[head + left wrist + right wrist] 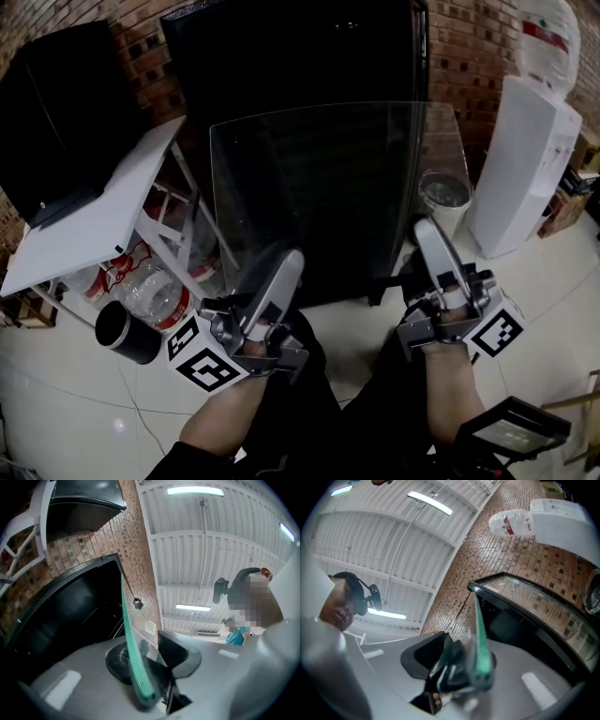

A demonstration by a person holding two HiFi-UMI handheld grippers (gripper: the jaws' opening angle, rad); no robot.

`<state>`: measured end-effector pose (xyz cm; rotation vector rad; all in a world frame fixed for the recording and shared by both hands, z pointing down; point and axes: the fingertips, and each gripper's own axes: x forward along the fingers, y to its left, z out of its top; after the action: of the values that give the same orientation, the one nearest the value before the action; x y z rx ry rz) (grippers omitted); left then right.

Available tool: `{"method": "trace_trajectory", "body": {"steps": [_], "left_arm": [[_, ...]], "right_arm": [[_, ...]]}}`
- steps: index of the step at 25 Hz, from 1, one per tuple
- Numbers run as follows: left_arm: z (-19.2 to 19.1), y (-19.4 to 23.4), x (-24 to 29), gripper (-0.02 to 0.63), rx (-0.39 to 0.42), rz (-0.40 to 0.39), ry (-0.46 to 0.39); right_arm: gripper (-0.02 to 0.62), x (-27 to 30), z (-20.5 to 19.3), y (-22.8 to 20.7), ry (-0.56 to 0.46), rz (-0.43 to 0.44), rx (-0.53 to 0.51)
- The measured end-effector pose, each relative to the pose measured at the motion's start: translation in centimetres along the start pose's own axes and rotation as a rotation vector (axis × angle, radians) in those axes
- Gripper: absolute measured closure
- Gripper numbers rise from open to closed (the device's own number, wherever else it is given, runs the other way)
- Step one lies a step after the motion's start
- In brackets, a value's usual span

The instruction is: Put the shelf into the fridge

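Now the left tongs [279,277] and right tongs [433,246] are each clenching a bottom corner of the glass shelf [328,187], likely so it is not tipping. It is standing up mid-frame, before the black fridge [281,56], looking clear, green along its side.

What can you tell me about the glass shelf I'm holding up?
The glass shelf is a clear, flat, rectangular pane with rounded corners and a greenish edge. It is held raised and roughly upright in front of the black fridge. The left hand-held gripper and the right hand-held gripper clamp its lower edge.
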<state>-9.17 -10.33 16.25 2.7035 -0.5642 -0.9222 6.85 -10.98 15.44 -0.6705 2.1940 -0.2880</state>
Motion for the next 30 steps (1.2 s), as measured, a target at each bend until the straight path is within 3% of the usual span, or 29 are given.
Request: {"method": "trace_trajectory", "body": {"steps": [16,30], "left_arm": [[-1.6,10.8,-2.3,0.537,-0.138,0.105,-0.001],[-3.5,15.0,-2.1,0.538,-0.192,0.164,0.022]], "right_arm": [[0.515,3.6,-6.5,-8.2,0.099,-0.121,0.058],[0.514,4.0,-8.4,-12.8,0.132,-0.153,0.105]]}}
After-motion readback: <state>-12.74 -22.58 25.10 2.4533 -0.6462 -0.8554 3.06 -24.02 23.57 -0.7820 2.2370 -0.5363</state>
